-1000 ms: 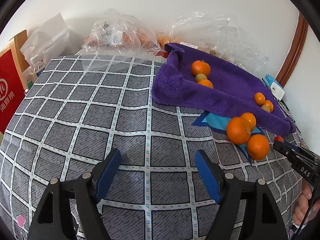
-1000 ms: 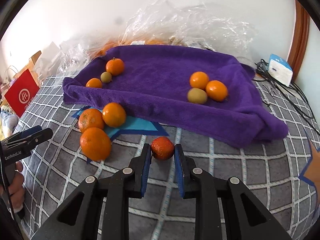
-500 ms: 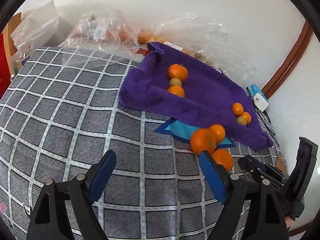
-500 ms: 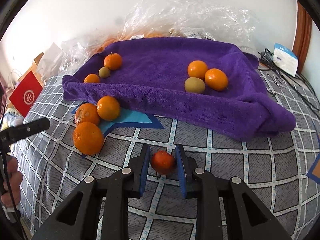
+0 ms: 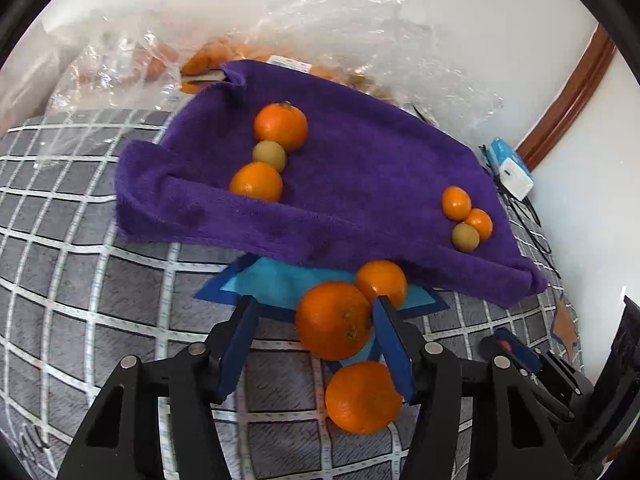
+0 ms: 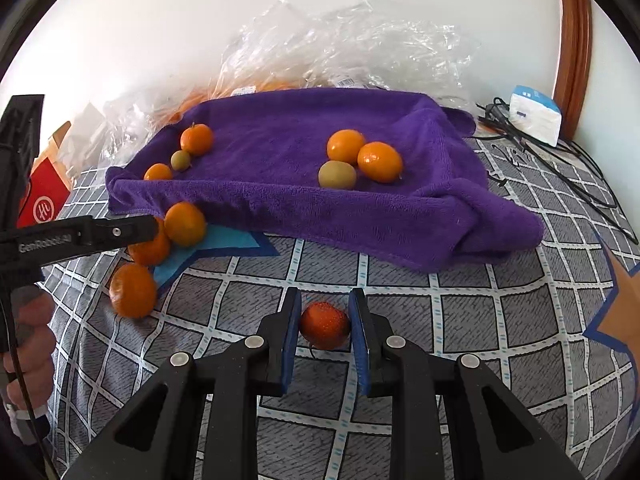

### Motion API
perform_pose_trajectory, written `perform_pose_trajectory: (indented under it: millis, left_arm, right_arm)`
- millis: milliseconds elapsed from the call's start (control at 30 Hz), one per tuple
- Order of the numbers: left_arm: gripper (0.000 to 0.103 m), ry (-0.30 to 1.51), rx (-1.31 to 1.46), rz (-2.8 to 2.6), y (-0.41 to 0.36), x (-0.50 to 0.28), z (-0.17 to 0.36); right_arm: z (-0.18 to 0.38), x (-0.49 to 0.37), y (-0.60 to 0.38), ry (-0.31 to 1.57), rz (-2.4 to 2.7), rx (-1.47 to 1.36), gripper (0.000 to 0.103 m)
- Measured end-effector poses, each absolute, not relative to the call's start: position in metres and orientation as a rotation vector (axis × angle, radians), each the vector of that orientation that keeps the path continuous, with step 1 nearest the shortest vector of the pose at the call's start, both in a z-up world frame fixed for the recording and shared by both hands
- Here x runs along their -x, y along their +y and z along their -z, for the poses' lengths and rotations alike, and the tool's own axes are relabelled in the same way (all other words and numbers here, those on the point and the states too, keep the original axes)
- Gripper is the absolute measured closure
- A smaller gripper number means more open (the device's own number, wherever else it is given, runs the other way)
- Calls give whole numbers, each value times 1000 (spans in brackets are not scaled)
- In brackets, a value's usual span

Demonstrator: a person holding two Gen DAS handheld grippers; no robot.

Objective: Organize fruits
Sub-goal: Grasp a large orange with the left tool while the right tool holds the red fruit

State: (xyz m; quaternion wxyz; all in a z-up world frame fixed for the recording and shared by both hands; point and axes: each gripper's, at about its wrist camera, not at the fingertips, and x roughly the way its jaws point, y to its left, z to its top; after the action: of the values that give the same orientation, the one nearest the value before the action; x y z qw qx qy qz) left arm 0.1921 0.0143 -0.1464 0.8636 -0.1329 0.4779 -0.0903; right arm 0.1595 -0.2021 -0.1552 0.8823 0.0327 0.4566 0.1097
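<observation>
My left hand-held gripper [image 5: 314,322]: jaws just closing, apart around large orange [image 5: 334,321] on checked bed [image 5: 100,280]. My right hand-held gripper [image 6: 325,322]: clamped on small red-orange fruit [image 6: 325,325], below purple towel [image 6: 280,200].

Four oranges [image 6: 379,161] and two green fruits [image 6: 337,174] are lying on the purple towel [image 6: 280,200], three more oranges [image 5: 333,321] are sitting just off its near edge on the checked cover [image 6: 480,320], and one small red fruit [image 6: 325,325] is sitting farther out from it.
</observation>
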Motion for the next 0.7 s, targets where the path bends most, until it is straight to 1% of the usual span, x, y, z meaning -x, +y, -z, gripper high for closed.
perform_pose_trajectory:
  millis: [100,133,267,400,533,700]
  left_arm:
    - [56,997,243,182,6,-191,150]
    - [64,997,236,182,4,-191,150]
    - [64,986,245,174,11,-187,148]
    - [64,967,225,104,39,-172,140]
    - [64,967,237,54,64,-158,145]
    - [60,903,207,43,68,-147,152]
  right_arm:
    - [157,-160,-200,957,-227,-57,79]
    - [157,-160,-200,956,-229,-55,79]
    - [158,-159,-200,956,-231,-52,79]
    - [158,-159,-200,958,-227,-51,79]
    - [159,-159,-198,958,-219,-44,79]
    - [159,-158,-193,956,-201,-10,79]
